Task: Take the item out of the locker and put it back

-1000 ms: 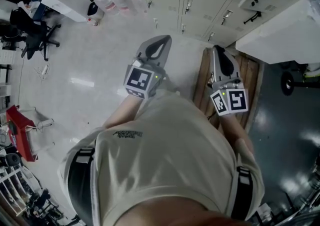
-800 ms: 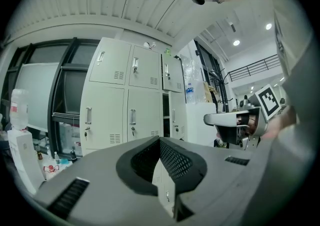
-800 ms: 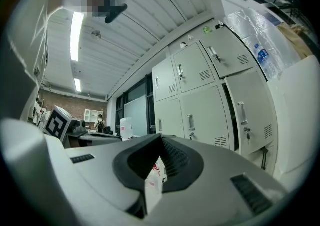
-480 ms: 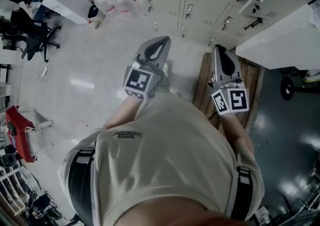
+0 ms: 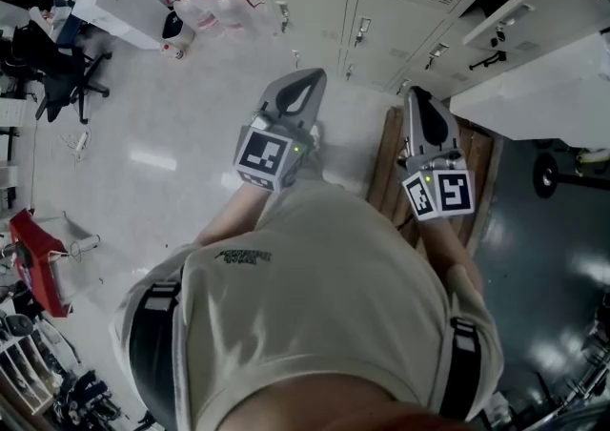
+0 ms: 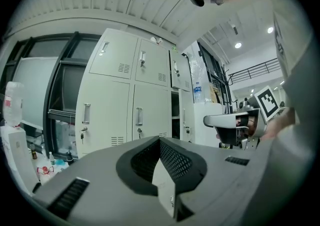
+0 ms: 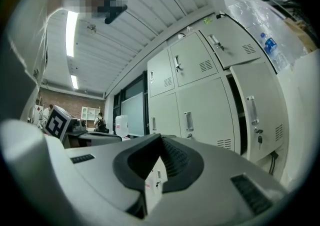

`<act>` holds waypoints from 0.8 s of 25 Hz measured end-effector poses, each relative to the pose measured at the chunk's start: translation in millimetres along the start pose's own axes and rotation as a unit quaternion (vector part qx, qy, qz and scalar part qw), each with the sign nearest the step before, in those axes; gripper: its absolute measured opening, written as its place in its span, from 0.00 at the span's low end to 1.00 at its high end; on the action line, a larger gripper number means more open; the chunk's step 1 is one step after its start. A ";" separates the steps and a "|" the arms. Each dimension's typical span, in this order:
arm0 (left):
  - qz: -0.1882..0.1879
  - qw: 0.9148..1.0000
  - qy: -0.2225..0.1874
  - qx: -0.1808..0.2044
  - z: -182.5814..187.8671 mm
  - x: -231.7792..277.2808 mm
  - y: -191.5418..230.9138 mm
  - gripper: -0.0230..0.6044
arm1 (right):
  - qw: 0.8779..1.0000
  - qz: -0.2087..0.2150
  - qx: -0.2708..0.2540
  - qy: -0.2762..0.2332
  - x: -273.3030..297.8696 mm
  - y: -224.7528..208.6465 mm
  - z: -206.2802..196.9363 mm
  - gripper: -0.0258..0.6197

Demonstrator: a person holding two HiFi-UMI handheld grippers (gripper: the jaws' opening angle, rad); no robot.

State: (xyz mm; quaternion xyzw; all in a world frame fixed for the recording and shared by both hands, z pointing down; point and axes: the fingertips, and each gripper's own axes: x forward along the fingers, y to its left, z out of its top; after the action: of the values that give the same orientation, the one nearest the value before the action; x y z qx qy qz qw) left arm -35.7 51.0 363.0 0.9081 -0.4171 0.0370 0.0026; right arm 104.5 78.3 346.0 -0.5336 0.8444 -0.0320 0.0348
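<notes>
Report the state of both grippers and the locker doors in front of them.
left gripper, shut, nothing between its fingers
right gripper, shut, nothing between its fingers
lower locker door, open, dark gap beside it, key in its lock
doors left of it, shut

The locker bank is pale grey metal and stands upright, with two tiers of doors bearing vertical handles, louvred vents and keys hanging in some locks. Most doors are closed; one lower compartment seems to stand open, dark inside with shelves
</notes>
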 end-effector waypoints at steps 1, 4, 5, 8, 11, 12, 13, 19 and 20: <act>-0.002 1.000 0.001 -0.001 0.0 5.1 5.9 0.06 | 1.000 -0.001 0.000 0.003 7.1 -1.3 -1.2 0.04; -0.008 1.000 0.001 -0.009 0.0 21.6 25.6 0.06 | 1.000 -0.003 0.000 0.009 31.8 -4.7 -3.3 0.04; -0.010 1.000 0.001 -0.011 -0.4 26.9 31.9 0.06 | 1.000 -0.004 0.000 0.010 39.7 -5.8 -3.9 0.04; -0.020 1.000 0.004 -0.011 -1.7 41.7 48.7 0.06 | 1.000 -0.013 0.000 0.012 60.3 -10.2 -5.7 0.04; -0.031 0.999 0.004 -0.009 -0.2 57.6 67.8 0.06 | 1.000 -0.020 -0.003 0.013 84.4 -14.5 -4.5 0.04; -0.034 0.999 0.003 -0.008 1.1 63.6 75.1 0.06 | 1.000 -0.022 -0.004 0.013 93.7 -15.9 -3.4 0.04; -0.038 0.999 0.001 -0.008 2.9 69.7 82.5 0.06 | 1.000 -0.024 -0.006 0.012 103.1 -17.3 -1.9 0.04; -0.066 0.998 -0.010 -0.009 13.9 98.8 118.8 0.06 | 0.999 -0.046 -0.022 0.004 149.8 -22.8 11.6 0.04; -0.071 0.997 -0.011 -0.008 15.3 102.9 123.0 0.06 | 0.998 -0.050 -0.025 0.003 155.5 -24.2 13.7 0.04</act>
State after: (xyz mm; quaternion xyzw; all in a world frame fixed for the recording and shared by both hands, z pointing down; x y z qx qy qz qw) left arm -61.2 -107.7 351.6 0.9359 -0.3514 0.0230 0.0080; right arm 60.9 -72.8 330.8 -0.5761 0.8171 -0.0143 0.0169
